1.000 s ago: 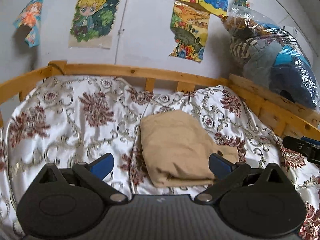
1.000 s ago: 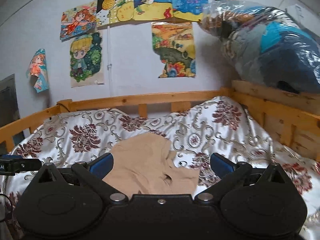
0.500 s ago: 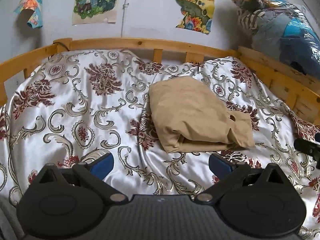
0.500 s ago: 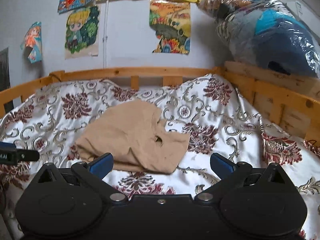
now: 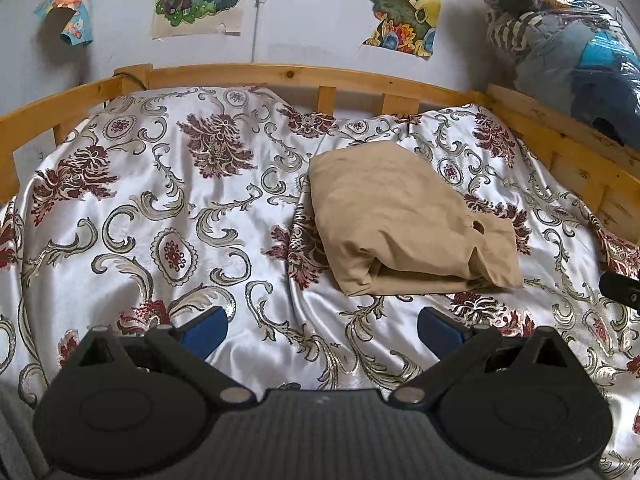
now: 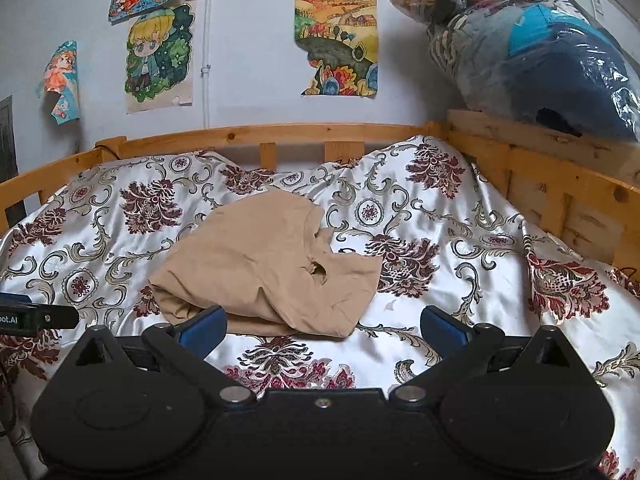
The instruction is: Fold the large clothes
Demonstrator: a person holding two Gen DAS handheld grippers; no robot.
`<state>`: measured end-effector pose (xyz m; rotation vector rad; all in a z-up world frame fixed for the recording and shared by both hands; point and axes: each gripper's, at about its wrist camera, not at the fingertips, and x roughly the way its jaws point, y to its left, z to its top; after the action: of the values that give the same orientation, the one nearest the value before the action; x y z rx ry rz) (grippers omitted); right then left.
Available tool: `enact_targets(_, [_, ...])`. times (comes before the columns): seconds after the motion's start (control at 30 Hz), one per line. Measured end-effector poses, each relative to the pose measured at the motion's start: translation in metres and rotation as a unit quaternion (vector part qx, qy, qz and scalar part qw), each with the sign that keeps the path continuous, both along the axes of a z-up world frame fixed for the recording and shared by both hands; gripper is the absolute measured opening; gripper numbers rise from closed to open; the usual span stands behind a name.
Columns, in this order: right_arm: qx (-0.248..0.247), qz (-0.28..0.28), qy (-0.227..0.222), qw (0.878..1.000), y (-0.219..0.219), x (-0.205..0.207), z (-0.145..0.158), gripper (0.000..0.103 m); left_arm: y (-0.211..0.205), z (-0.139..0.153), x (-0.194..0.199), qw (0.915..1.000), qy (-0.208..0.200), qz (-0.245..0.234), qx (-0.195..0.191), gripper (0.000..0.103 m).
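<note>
A tan garment (image 5: 404, 224), soft matte knit folded into a lumpy, rounded rectangle with a small hole near one edge, lies right of centre in the left wrist view and centre-left in the right wrist view (image 6: 272, 264). It rests on a glossy white satin bedspread (image 5: 168, 208) with maroon and grey scrollwork, wide and bare to the left. A wooden bed rail (image 5: 280, 74) borders the upper and right edges; a plastic-wrapped bundle (image 6: 532, 52) sits on it at upper right. The left gripper (image 5: 322, 328) and the right gripper (image 6: 324, 322) both stand spread wide, holding nothing.
</note>
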<state>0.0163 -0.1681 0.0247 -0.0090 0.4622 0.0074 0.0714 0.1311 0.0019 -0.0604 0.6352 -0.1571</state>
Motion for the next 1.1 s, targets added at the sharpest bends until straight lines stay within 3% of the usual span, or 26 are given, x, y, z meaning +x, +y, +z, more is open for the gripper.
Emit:
enact_targets(0.33, [0.032,-0.002,0.038,0.999,-0.0033,0.0039,-0.0092,0.102,-0.0011,-0.0035,0.0023,0.9998,0.011,0.000,0.014,0.102])
enact_targets(1.1, [0.036,-0.004,0.037,0.999,-0.0053,0.0025,-0.0072,0.102,-0.0001,-0.0056,0.0031,0.9997,0.014,-0.004,0.019,0.102])
